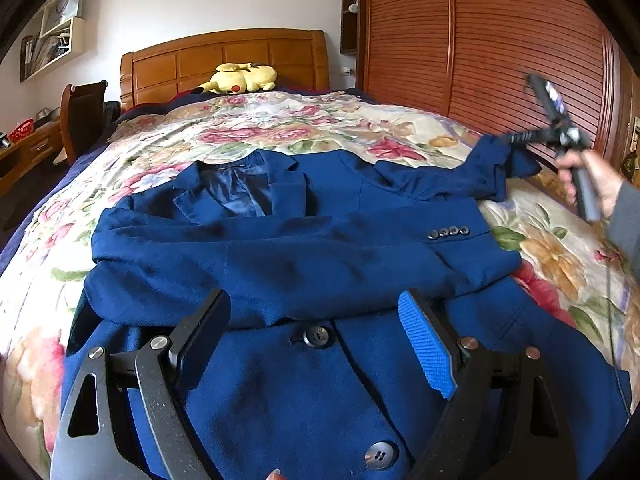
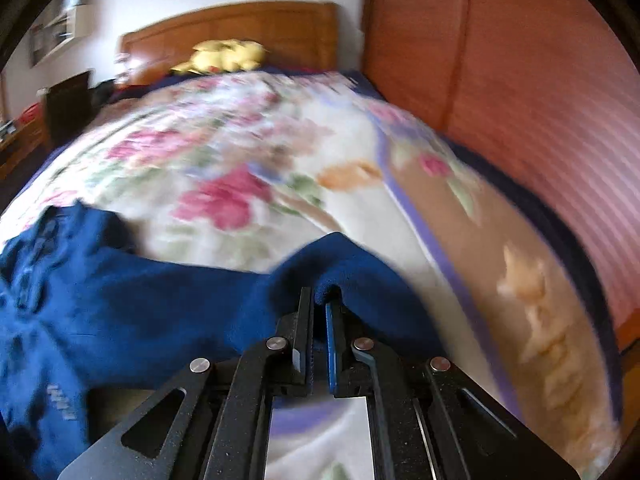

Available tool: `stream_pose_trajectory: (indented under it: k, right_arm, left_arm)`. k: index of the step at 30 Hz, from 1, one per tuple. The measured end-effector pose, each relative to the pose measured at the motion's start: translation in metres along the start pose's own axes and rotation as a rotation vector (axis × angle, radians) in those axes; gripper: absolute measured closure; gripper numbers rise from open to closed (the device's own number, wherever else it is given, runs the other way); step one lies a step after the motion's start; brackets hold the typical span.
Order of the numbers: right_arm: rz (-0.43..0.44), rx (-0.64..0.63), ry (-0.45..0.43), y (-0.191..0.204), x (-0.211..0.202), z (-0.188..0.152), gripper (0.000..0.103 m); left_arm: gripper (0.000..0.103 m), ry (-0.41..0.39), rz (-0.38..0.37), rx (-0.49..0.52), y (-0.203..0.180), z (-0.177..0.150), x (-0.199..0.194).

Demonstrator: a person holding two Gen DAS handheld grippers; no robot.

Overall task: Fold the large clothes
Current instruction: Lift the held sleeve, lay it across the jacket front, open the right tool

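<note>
A blue jacket (image 1: 280, 248) lies face up across the middle of the left wrist view, spread on a floral quilt (image 1: 280, 128), collar toward the headboard (image 1: 224, 60). One sleeve is folded across its chest, the cuff with four buttons (image 1: 448, 233) at centre right. The other sleeve (image 1: 472, 176) stretches to the upper right, its end lifted off the quilt.

The right gripper (image 2: 320, 300) is clamped on that sleeve end: in the right wrist view, blue cloth (image 2: 340, 264) bunches between the nearly meeting jaws at lower centre. That view is blurred. In the left wrist view the same gripper (image 1: 516, 138) shows at the right edge, held by a hand (image 1: 592, 184) in a grey sleeve.

The left gripper (image 1: 316, 332) hangs over the jacket's lower front at the bottom of the frame, jaws wide apart and holding nothing, with a large button (image 1: 317, 336) between them.

A yellow plush (image 1: 240, 79) lies by the headboard. A slatted wardrobe (image 1: 500, 40) fills the upper right.
</note>
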State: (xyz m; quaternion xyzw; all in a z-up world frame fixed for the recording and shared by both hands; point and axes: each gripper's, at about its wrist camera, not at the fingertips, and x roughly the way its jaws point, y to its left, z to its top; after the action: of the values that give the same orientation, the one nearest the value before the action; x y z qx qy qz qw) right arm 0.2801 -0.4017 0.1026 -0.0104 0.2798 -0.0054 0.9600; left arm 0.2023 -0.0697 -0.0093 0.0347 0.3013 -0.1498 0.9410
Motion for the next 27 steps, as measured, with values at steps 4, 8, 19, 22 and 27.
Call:
stream_pose_trajectory:
  k: [4,8,19,22,27]
  right_arm:
    - [0.049,-0.088,-0.084,0.046,-0.055,0.010,0.099]
    - [0.100,-0.178,-0.136,0.088,-0.098,0.009,0.099]
    - [0.207,-0.260,-0.162,0.134,-0.143,-0.020,0.099]
    - [0.237,-0.267,-0.183,0.142,-0.160,-0.018,0.099]
    - [0.275,-0.276,-0.241,0.163,-0.188,-0.015,0.099]
  left_arm:
    - [0.016,-0.011,0.010,0.008,0.000,0.002,-0.009]
    - [0.016,-0.029,0.010,0.028,-0.002,0.002,-0.021]
    - [0.016,-0.092,0.008,0.069,0.000,0.003,-0.072]
    - [0.016,-0.104,0.014,0.070,0.008,0.001,-0.087]
    - [0.016,-0.121,0.036,0.050,0.029,-0.003,-0.112]
